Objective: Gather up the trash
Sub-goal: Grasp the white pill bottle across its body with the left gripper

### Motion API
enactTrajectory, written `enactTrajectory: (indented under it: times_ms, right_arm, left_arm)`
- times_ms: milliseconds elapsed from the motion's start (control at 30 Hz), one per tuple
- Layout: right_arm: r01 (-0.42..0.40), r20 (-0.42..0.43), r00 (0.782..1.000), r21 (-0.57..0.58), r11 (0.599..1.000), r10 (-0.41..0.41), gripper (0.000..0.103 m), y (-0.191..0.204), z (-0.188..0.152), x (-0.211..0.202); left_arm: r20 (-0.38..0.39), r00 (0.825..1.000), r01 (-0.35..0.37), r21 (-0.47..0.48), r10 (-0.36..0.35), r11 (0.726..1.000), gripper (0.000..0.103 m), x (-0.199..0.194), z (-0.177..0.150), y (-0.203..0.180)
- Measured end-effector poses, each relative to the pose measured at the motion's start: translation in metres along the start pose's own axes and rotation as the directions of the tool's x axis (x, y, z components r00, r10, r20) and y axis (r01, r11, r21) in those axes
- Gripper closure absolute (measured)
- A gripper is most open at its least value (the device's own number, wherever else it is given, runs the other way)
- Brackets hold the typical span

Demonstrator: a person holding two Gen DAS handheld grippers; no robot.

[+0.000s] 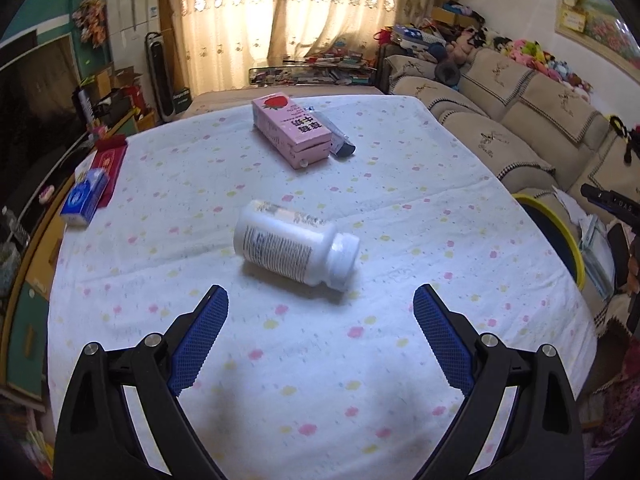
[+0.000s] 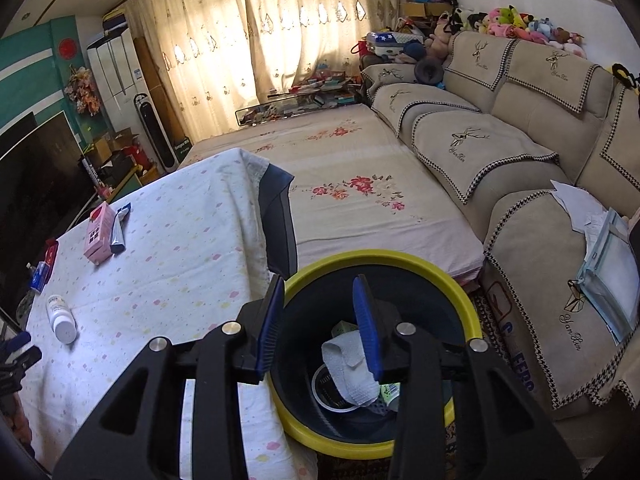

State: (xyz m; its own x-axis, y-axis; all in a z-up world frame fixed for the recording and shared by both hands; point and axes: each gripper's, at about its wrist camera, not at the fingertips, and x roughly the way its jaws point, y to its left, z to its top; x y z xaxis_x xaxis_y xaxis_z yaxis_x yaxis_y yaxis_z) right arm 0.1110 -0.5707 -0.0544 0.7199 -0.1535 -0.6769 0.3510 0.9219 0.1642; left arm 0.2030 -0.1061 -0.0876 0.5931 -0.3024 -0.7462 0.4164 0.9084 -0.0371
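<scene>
Left gripper (image 1: pixel 320 300) spread wide, empty, low-center of frame, w/ white bottle (image 1: pixel 294 250) lying on its side just beyond on the tabletop (image 1: pixel 420 208). Pink carton (image 1: pixel 291 130) upper center, well apart. Right gripper (image 2: pixel 318 312) parted, holding nothing, above yellow-rimmed bin (image 2: pixel 384 262) at bottom center; crumpled tissue (image 2: pixel 348 364) inside.

The left claw (image 1: pixel 320 300) is held with its two blue-padded fingers (image 1: pixel 198 340) spread wide, pointed forward and tilted downward, and nothing is gripped between them. The right claw (image 2: pixel 320 292) is held pointing steeply downward, its fingers (image 2: pixel 366 328) parted by a moderate gap, narrower than the left's, and nothing is clasped in it. In the left wrist view, part of the right claw's black body is seen at the far right edge.
</scene>
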Motion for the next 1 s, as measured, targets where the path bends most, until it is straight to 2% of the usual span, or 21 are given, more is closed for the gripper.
enactTrajectory:
  times_ms: [167,267,567,833,1000]
  right_arm:
    - [-0.007,-0.008,1.0,-0.014,1.0,0.007,0.069,0.01,0.0,0.002]
    - [-0.009,-0.016,1.0,-0.021,1.0,0.008,0.069,0.014,0.0,0.004]
    - [-0.018,-0.041,0.999,-0.041,0.999,0.016,0.069,0.027,0.0,0.013]
    - [-0.028,-0.052,0.998,-0.053,0.998,0.026,0.069,0.034,0.0,0.015]
    - [-0.036,-0.058,0.998,-0.057,0.998,0.033,0.069,0.035,-0.002,0.016]
  left_arm:
    - [-0.019,1.0,-0.003,0.086,0.005,0.996,0.01,0.019,0.016,0.006]
    - [-0.032,0.999,0.021,0.126,-0.017,0.992,0.01,0.029,0.024,0.008]
    - [-0.083,0.994,0.087,0.183,-0.072,0.979,0.008,0.053,0.036,0.014]
    - [-0.125,0.989,0.107,0.22,-0.081,0.97,0.008,0.067,0.034,0.012]
    - [-0.132,0.987,0.114,0.207,-0.088,0.972,0.018,0.07,0.034,0.013]
